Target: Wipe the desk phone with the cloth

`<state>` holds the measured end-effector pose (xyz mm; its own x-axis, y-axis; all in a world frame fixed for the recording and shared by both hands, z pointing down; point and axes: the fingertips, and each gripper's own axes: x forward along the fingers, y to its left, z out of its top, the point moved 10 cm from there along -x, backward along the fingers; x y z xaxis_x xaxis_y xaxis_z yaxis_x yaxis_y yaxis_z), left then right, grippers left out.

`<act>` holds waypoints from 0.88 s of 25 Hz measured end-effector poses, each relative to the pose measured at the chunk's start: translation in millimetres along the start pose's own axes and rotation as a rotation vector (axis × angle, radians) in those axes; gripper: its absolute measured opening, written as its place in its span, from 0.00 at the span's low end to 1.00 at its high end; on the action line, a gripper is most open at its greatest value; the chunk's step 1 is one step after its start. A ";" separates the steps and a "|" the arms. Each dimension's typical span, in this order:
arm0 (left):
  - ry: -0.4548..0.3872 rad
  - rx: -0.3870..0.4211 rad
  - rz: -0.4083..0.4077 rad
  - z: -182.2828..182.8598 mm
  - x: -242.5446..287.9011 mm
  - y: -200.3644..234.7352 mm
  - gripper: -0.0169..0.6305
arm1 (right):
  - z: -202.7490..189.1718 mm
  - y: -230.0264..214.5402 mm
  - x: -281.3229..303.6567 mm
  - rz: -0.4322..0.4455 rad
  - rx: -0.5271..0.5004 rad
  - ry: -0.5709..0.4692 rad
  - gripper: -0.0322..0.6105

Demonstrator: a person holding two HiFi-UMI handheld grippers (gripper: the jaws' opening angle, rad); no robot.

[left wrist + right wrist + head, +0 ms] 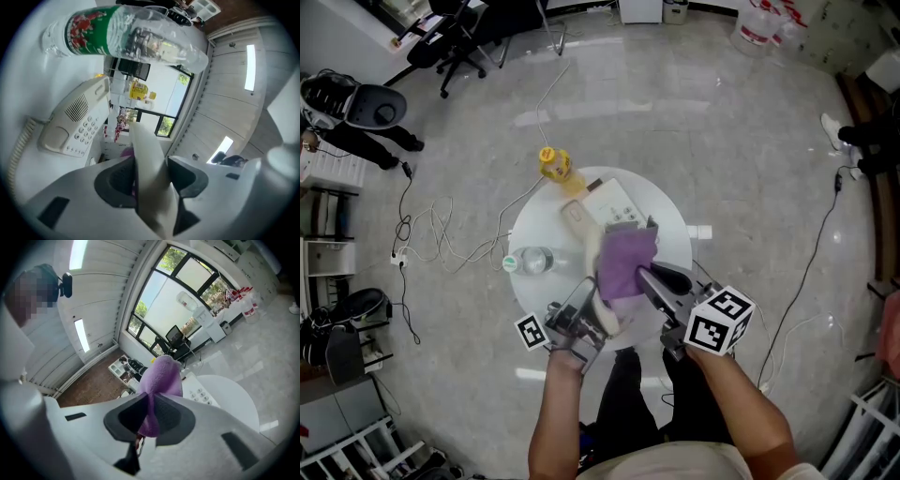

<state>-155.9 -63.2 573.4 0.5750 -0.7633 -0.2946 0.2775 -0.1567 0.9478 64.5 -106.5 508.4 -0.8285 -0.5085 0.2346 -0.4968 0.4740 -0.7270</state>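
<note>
The desk phone [614,202] sits on the round white table [675,234]. Its cream handset [149,154] is off the cradle and clamped in the left claw [150,176], whose jaws stand partway apart around it. The right claw [150,416] is pinched almost together on the purple cloth [161,376], right beside the handset, and a water bottle [530,261] lies on the table's left side.

cloth [626,262] purple. phone [614,199] cream-white, keys pale grey. handset [149,168] same cream. bottle [531,261] clear, green label with red print, green cap. container [555,165] yellow. table [675,230] plain white. floor [741,150] glossy grey, faintly mottled. right gripper [151,401] light grey, pads [125,419] black. marker cube [719,321] white with black square patterns. cables [441,234] on floor white.
</note>
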 end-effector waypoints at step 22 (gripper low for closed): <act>-0.028 -0.040 -0.081 -2.2 12.3 -2.3 0.34 | -15.5 15.8 -9.8 0.069 0.035 0.145 0.10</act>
<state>-147.8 -70.9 567.3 0.5279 -0.7665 -0.3657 0.3527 -0.1939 0.9154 60.8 -82.9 504.6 -0.8904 -0.3651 0.2720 -0.4300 0.4781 -0.7659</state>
